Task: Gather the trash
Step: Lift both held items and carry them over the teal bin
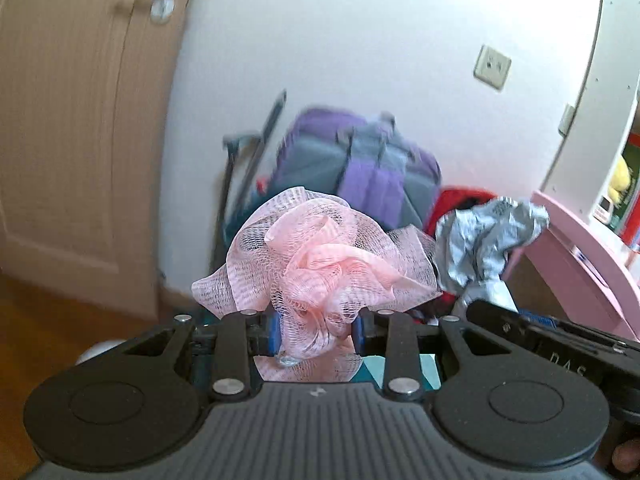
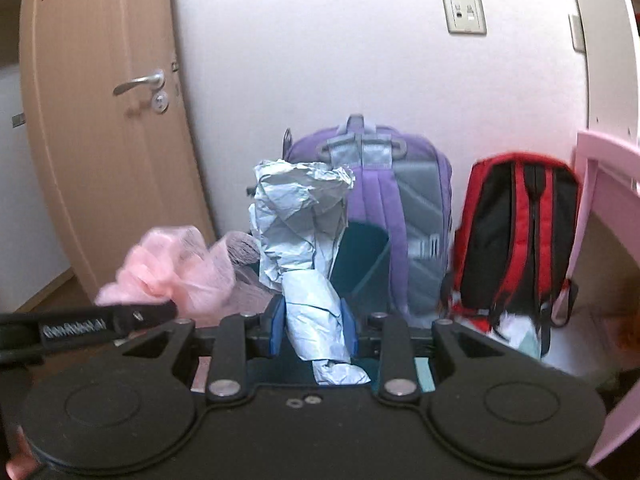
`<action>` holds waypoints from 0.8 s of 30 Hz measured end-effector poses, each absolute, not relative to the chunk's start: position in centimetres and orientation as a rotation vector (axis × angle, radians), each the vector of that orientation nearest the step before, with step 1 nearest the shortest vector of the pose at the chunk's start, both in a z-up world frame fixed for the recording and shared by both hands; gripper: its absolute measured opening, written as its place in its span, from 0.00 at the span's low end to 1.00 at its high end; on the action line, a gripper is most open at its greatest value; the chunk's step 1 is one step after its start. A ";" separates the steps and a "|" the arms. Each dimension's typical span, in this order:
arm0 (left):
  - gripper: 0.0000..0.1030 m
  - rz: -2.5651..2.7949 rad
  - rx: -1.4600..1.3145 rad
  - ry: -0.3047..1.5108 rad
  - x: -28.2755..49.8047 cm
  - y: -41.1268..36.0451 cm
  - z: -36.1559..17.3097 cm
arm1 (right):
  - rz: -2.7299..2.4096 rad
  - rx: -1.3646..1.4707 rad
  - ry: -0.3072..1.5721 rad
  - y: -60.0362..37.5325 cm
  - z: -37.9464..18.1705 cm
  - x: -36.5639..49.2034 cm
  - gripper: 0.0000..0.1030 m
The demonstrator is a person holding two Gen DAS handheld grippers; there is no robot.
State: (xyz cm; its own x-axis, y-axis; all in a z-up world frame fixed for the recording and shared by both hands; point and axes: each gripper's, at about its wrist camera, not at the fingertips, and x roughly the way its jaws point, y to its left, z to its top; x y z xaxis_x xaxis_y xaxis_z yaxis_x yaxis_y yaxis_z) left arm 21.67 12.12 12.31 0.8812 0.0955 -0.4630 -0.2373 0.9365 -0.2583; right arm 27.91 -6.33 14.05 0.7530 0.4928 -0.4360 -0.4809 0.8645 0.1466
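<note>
My left gripper [image 1: 318, 330] is shut on a pink mesh bath sponge [image 1: 316, 256], which puffs out above the blue pads. My right gripper [image 2: 312, 330] is shut on a crumpled pale blue paper [image 2: 304, 240] that stands up between its pads. In the left wrist view the same paper [image 1: 480, 240] shows to the right, held by the right gripper [image 1: 532, 332]. In the right wrist view the sponge [image 2: 172, 272] shows at left, above the left gripper's black body [image 2: 80, 326]. A dark teal container [image 2: 360, 264] opens just behind the paper.
A purple and grey backpack [image 2: 392, 208] and a red and black backpack [image 2: 516, 236] lean on the white wall. A wooden door [image 2: 100, 120] stands at left. A pink desk [image 2: 600, 184] and a white shelf unit [image 1: 600, 92] are at right.
</note>
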 end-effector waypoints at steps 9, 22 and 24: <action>0.31 0.221 -0.206 0.464 29.3 14.3 14.0 | 0.498 0.009 0.511 -3.1 15.2 34.5 0.28; 0.31 0.197 -0.139 0.614 37.6 15.0 8.4 | 0.492 -0.094 0.592 1.2 9.8 41.5 0.29; 0.31 0.199 -0.124 0.640 38.6 15.0 7.5 | 0.496 -0.102 0.607 1.7 9.1 42.2 0.31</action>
